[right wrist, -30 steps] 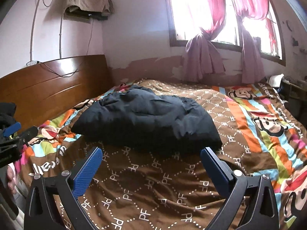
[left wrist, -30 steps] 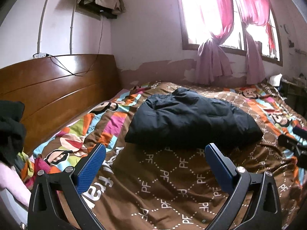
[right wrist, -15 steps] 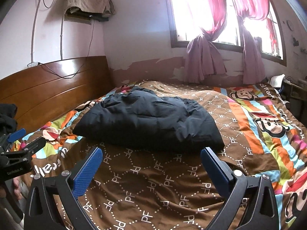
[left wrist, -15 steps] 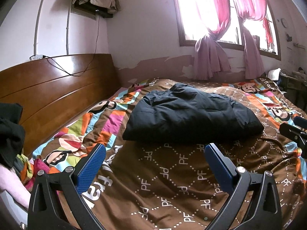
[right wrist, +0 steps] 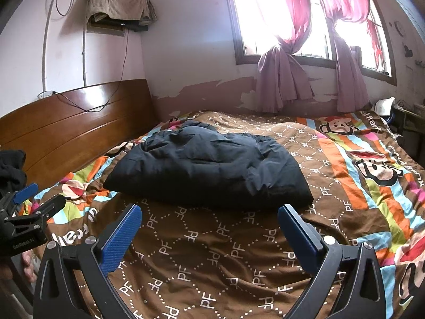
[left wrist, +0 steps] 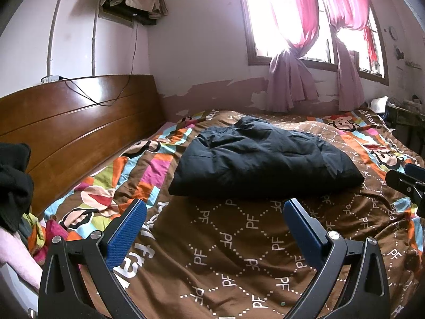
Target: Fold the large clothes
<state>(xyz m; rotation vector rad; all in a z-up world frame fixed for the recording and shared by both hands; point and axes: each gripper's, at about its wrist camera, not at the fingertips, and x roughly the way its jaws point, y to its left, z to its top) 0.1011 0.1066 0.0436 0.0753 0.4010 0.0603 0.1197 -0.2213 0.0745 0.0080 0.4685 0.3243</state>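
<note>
A dark navy padded jacket [left wrist: 263, 159] [right wrist: 209, 170] lies folded into a thick rectangular bundle in the middle of the bed. My left gripper [left wrist: 215, 207] hovers open above the brown quilt, short of the bundle's near edge, nothing between its blue pads. My right gripper [right wrist: 209, 212] is likewise open and empty, just in front of the bundle's near right part. Each gripper shows at the edge of the other's view: the right gripper [left wrist: 406, 183] at far right, the left gripper [right wrist: 29, 212] at far left.
A brown patterned quilt [left wrist: 239, 252] with cartoon monkeys covers the bed. A wooden headboard [left wrist: 66, 122] runs along the left. Dark clothes [left wrist: 13, 183] are piled at the left edge. Pink curtains [left wrist: 292, 61] hang at the window behind. A small table [right wrist: 409, 119] stands at right.
Both grippers have drawn back slightly and risen from the folded jacket, staying open. The jacket has not moved.
</note>
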